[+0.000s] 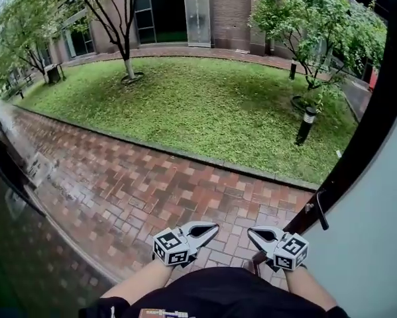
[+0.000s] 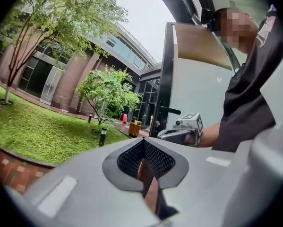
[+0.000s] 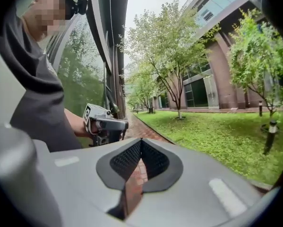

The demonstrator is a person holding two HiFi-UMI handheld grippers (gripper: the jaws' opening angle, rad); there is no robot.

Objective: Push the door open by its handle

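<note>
Left tongs [image 1: 210, 229]: closed, pads pressed together, nothing between them; sat at 6 o'clock in the head view.
Right tongs [image 1: 254, 232]: likewise closed and empty; at 5 o'clock, just beside the left pair, tips facing it without touching.
Door handle [image 1: 322, 210]: dark lever at 4 o'clock, just beyond the right tongs, touched by neither pair.
Door [image 1: 377, 230]: pale leaf with black edge, stood open along the right from 3 to 5 o'clock.
Brick path [image 1: 152, 184]: red paving, centre.
Lawn [image 1: 205, 105]: beyond the path toward 12 o'clock.
Tree [image 1: 126, 52] and brick building [image 1: 231, 5]: farthest, at 12 o'clock.
</note>
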